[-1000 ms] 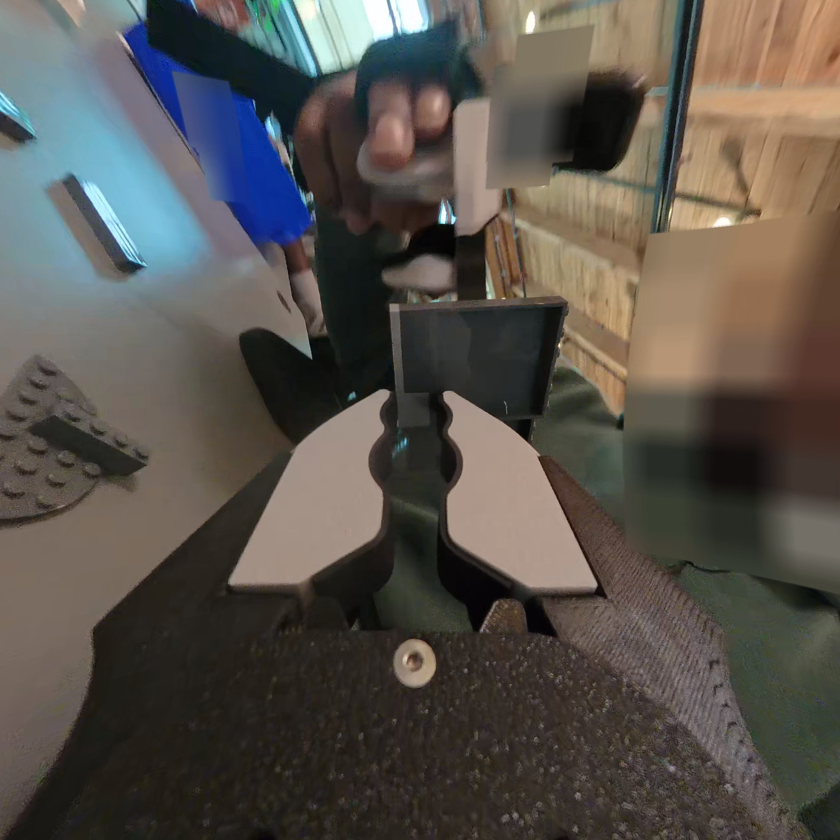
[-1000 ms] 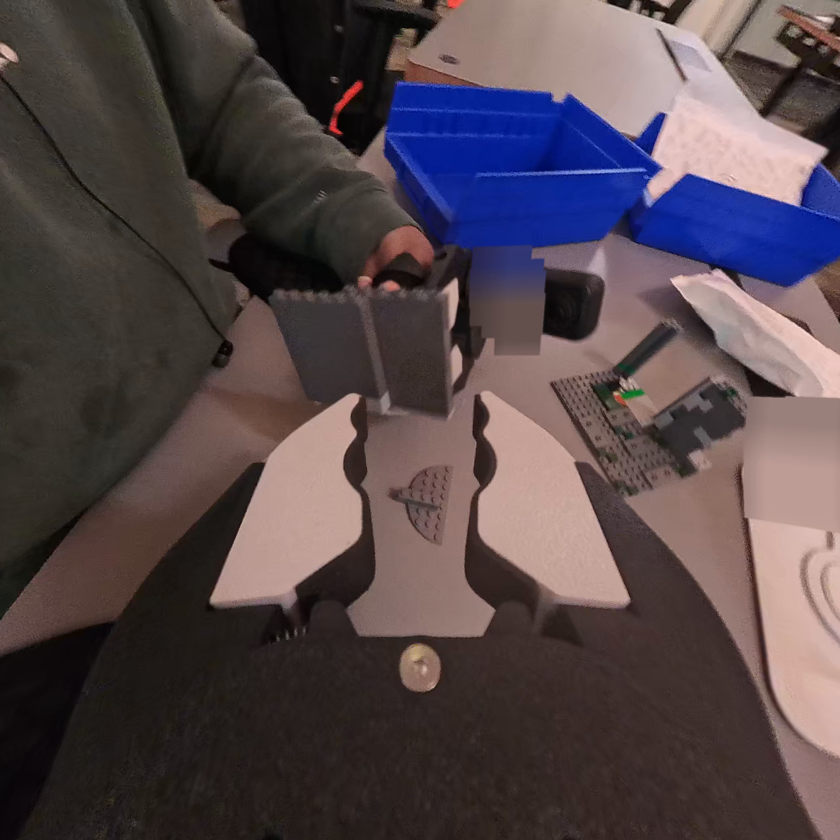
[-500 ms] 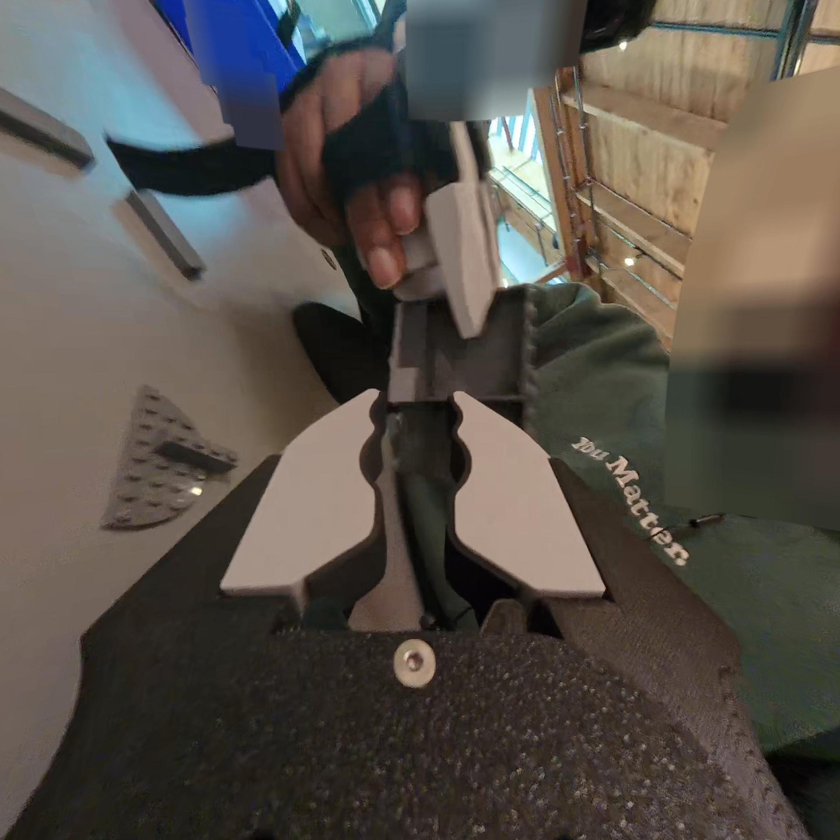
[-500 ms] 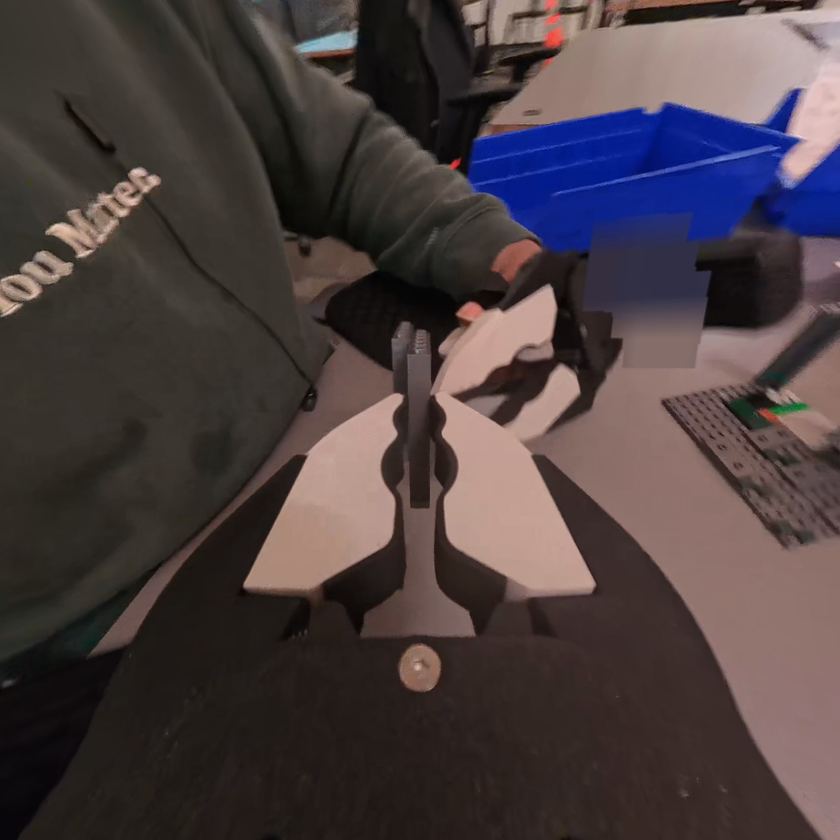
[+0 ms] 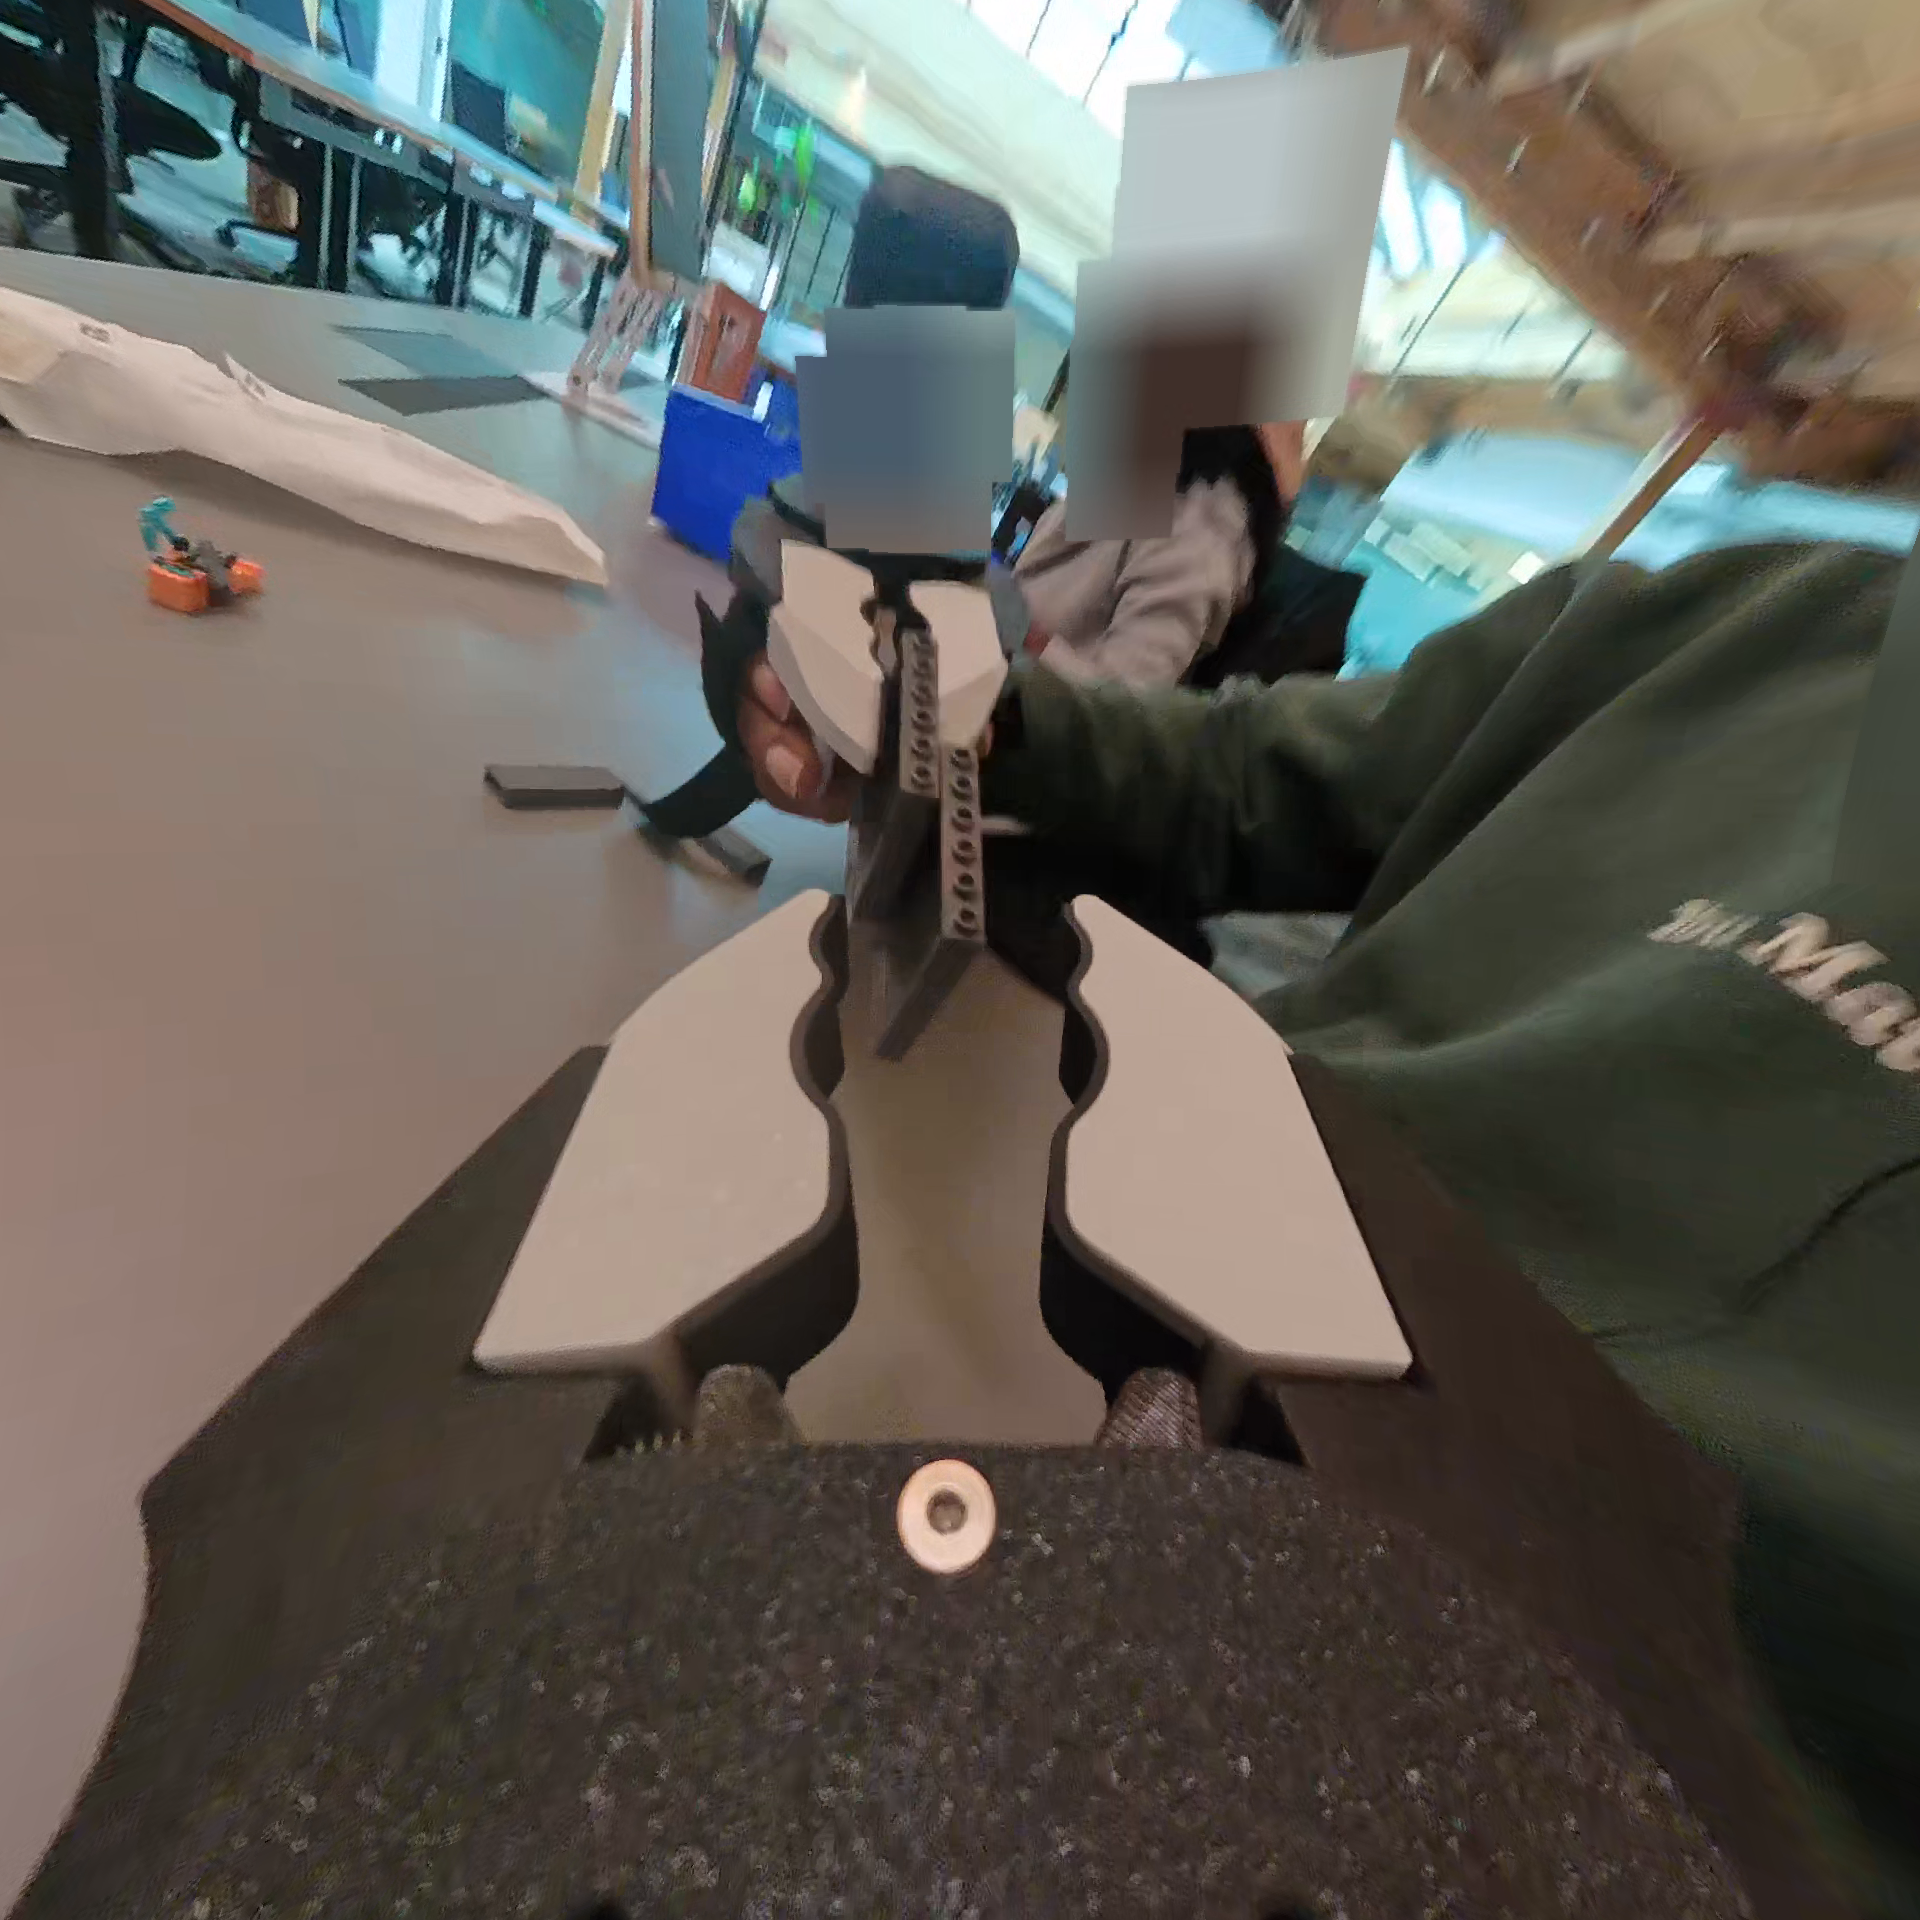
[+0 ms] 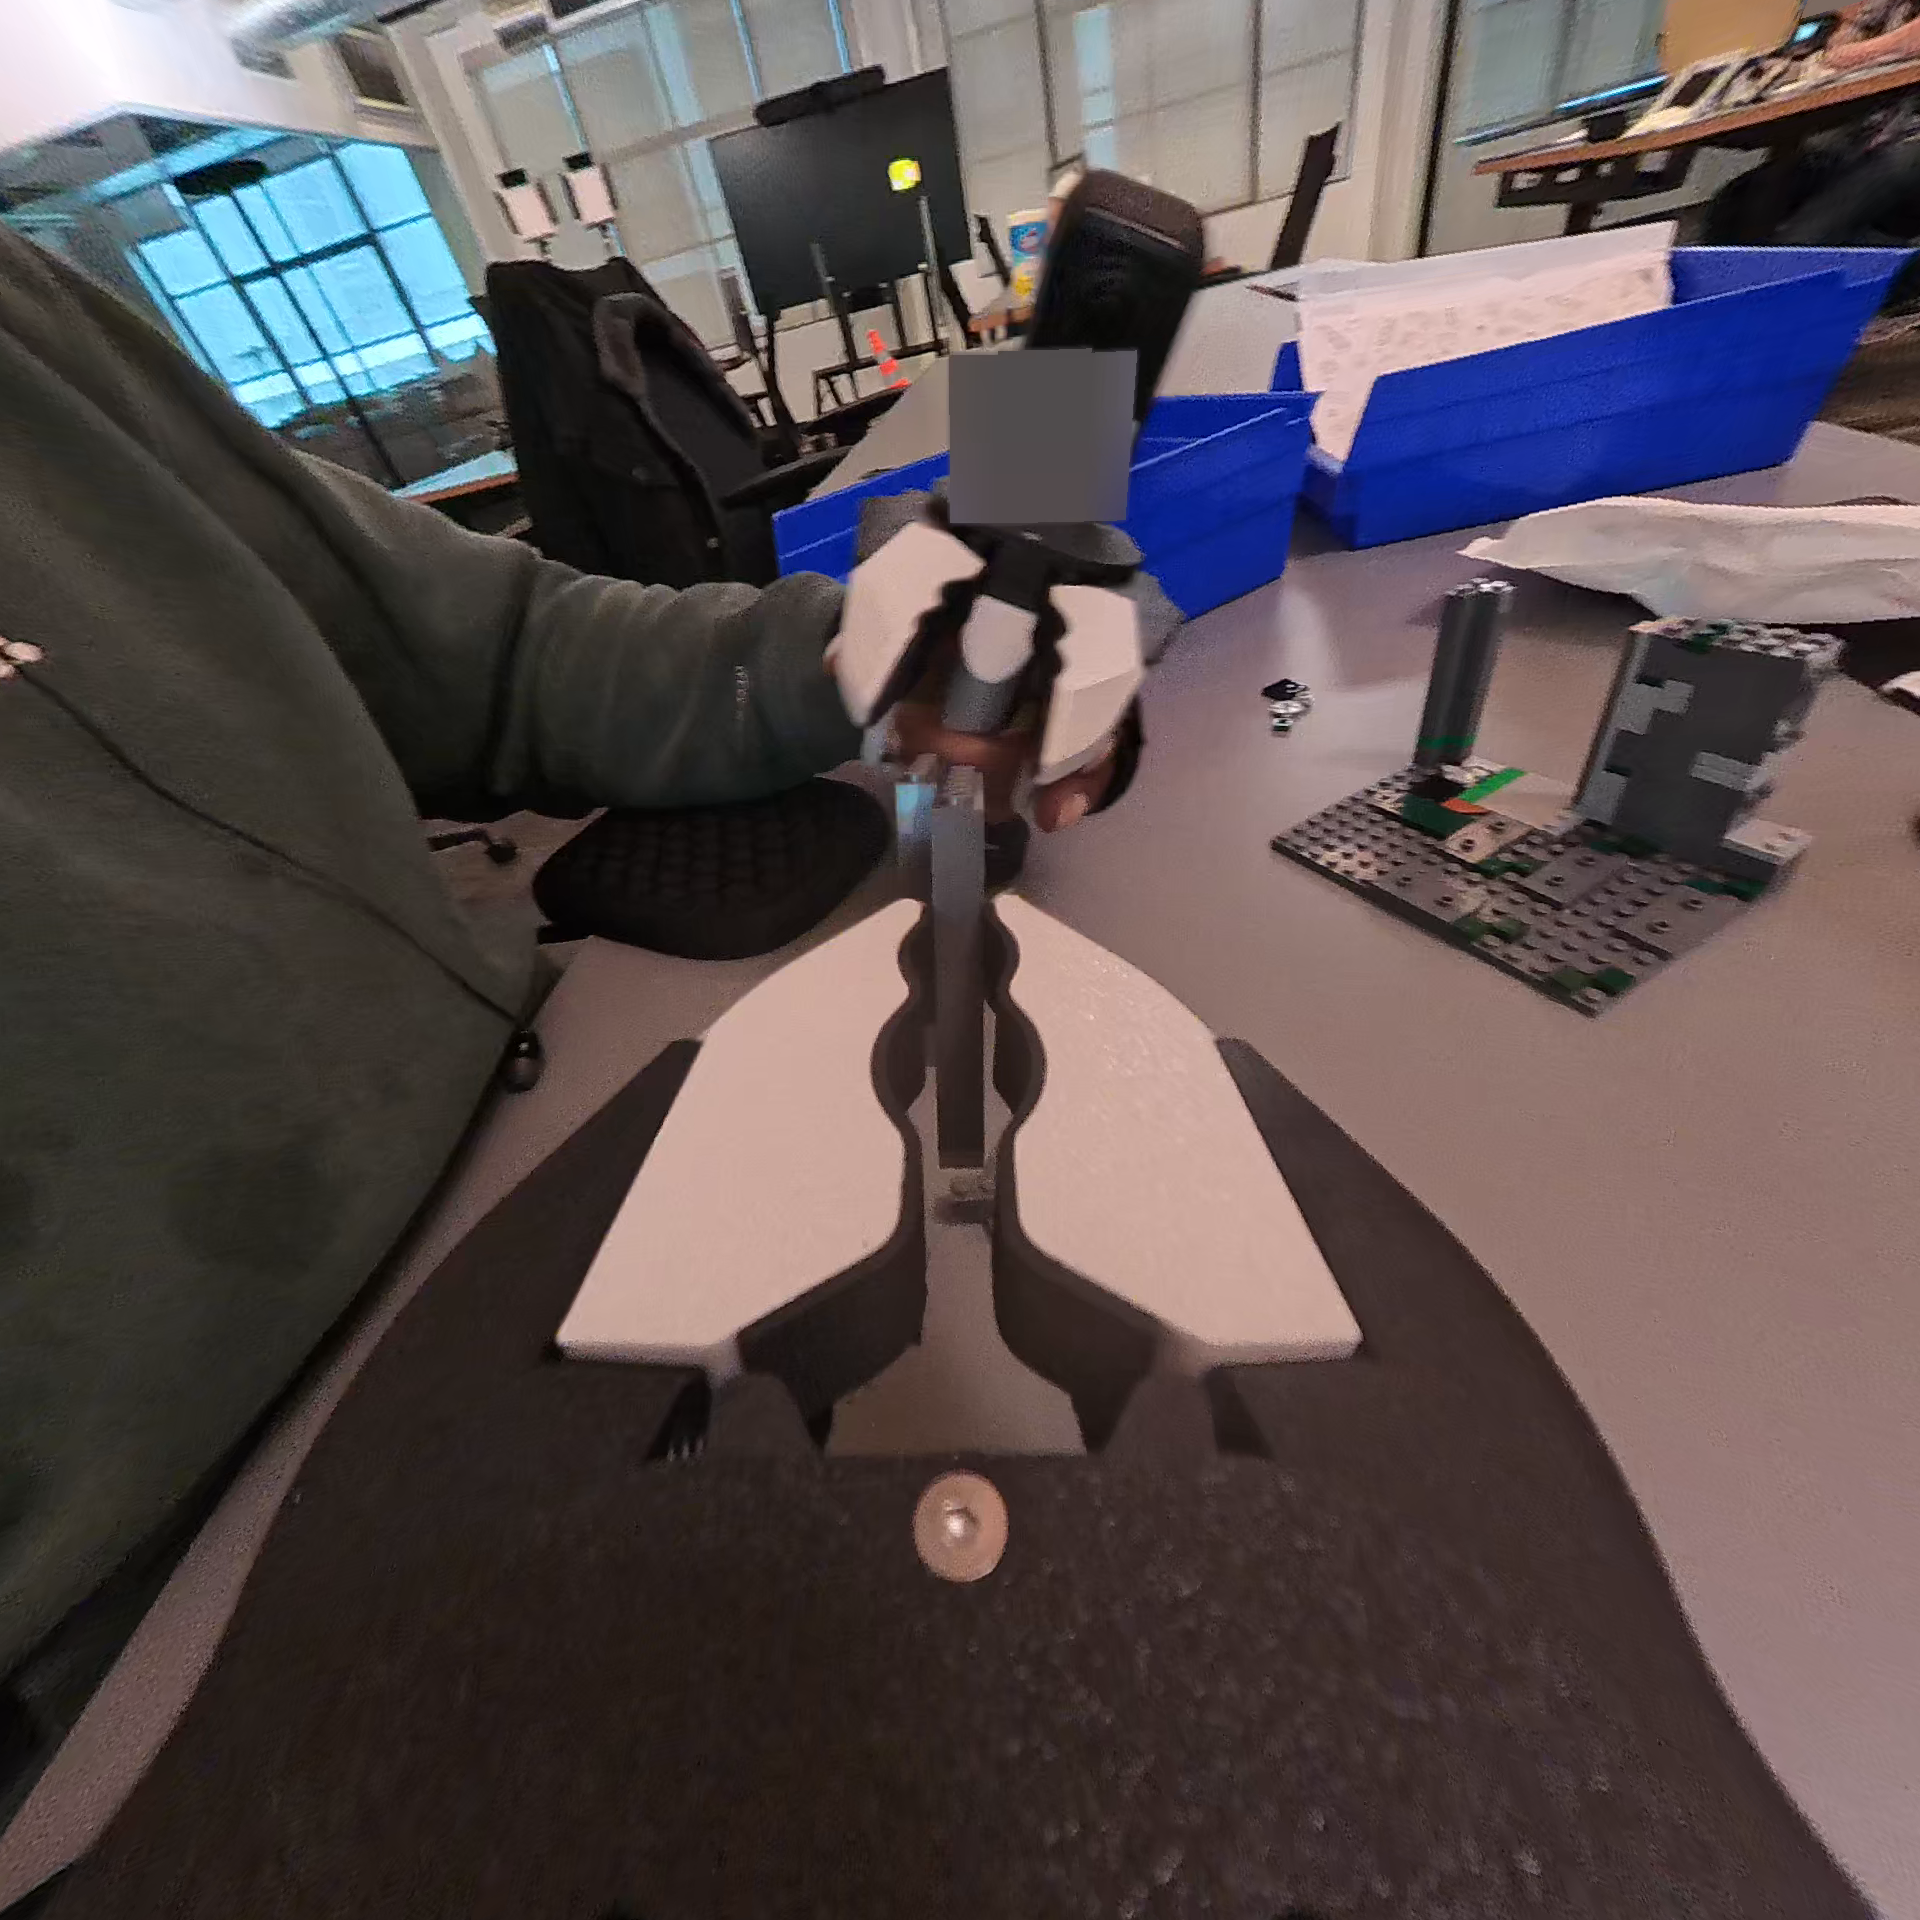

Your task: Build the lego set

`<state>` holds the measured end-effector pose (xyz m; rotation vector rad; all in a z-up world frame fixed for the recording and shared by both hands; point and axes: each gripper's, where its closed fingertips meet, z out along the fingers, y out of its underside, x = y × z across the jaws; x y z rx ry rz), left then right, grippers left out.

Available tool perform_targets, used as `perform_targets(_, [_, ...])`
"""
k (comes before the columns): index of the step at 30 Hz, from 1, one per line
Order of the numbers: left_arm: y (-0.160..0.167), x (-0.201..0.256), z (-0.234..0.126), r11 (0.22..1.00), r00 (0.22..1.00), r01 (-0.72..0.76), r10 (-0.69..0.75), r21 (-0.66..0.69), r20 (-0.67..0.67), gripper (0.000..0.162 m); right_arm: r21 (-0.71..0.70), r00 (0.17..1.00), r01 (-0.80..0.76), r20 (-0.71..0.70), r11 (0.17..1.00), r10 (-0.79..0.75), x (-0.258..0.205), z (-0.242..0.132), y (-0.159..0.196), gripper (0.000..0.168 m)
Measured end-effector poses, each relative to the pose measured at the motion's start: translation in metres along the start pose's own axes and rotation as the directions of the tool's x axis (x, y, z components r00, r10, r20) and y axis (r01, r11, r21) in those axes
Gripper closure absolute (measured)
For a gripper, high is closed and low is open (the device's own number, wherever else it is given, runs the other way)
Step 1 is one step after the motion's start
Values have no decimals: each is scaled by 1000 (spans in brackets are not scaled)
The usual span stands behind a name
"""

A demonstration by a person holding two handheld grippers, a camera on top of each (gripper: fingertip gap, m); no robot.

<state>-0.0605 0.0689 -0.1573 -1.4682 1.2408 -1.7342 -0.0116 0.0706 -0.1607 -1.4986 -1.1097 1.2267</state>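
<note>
We hold the grey lego plates (image 6: 957, 997) edge-on and upright in our right gripper (image 6: 957, 914), its white, wavy-edged jaws clenched on the thin slab above the matte grey worktop (image 6: 1455, 1195). In the left wrist view the same studded piece (image 5: 940, 831) shows as two plates pressed face to face, a row of round holes running along one edge. Our left gripper (image 5: 945, 914) has its jaws released and spread wide, the near end of the plates lying between the tips; whether they touch the left pad is hard to tell. To the right on the worktop sits the partly built model (image 6: 1579, 831): a dark studded baseplate carrying a round grey column and a blocky stepped wall. Far behind it stand glossy blue plastic bins (image 6: 1558, 416) and a crumpled white paper bag (image 6: 1704, 556). Two flat dark bricks (image 5: 556, 787) lie loose on the left.
</note>
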Motion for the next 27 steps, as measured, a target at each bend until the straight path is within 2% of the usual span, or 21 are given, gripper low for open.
perform_targets(4, [11,-12,17,977,973,-160,181,-141,146,128,26,999,-4,-41,1000,5,5,3,-2,161])
perform_targets(6, [12,-15,25,961,956,-207,238,-183,169,149,17,997,6,-71,1000,-5,8,6,-3,161])
perform_targets(8, [11,-17,27,947,944,-243,281,-210,176,155,5,994,18,-105,1000,-18,9,6,-5,161])
perform_targets(12, [26,-23,30,910,934,-257,320,-324,160,159,-160,978,61,-188,985,-91,19,3,14,157])
perform_targets(14, [37,-28,30,882,929,-259,339,-393,149,159,-252,971,91,-193,963,-143,20,4,28,154])
perform_targets(18, [50,-36,25,846,939,-240,327,-477,107,159,-302,968,112,-182,947,-173,21,8,37,151])
perform_targets(27, [60,-54,26,829,963,-195,263,-524,59,159,-339,964,72,-217,938,-152,37,7,54,158])
